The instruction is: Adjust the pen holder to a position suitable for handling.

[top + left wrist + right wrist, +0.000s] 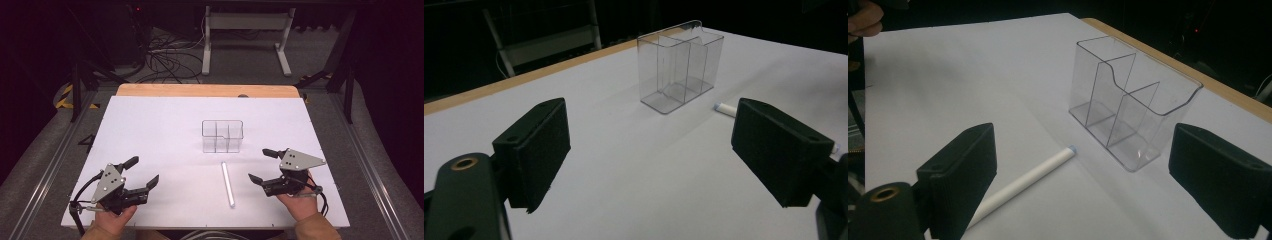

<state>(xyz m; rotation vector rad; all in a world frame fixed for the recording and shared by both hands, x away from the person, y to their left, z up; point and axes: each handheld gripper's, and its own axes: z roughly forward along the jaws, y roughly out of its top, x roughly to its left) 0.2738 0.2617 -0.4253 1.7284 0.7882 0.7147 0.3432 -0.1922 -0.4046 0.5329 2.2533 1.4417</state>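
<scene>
A clear plastic organizer (222, 136) with compartments stands upright near the table's middle; it also appears in the left gripper view (680, 65) and the right gripper view (1130, 100). A white tube (228, 184) lies flat in front of it, seen too as a tip (725, 108) and as a long stick (1023, 182). My left gripper (142, 171) rests open at the front left, jaws wide apart, nothing between them. My right gripper (263, 165) stands open at the front right, just right of the tube and apart from it.
The white board (150, 130) covers a wooden table whose far edge (207, 90) shows. Beyond it on the floor are cables (165, 57) and a white table frame (245, 35). A hand (865, 20) shows far off.
</scene>
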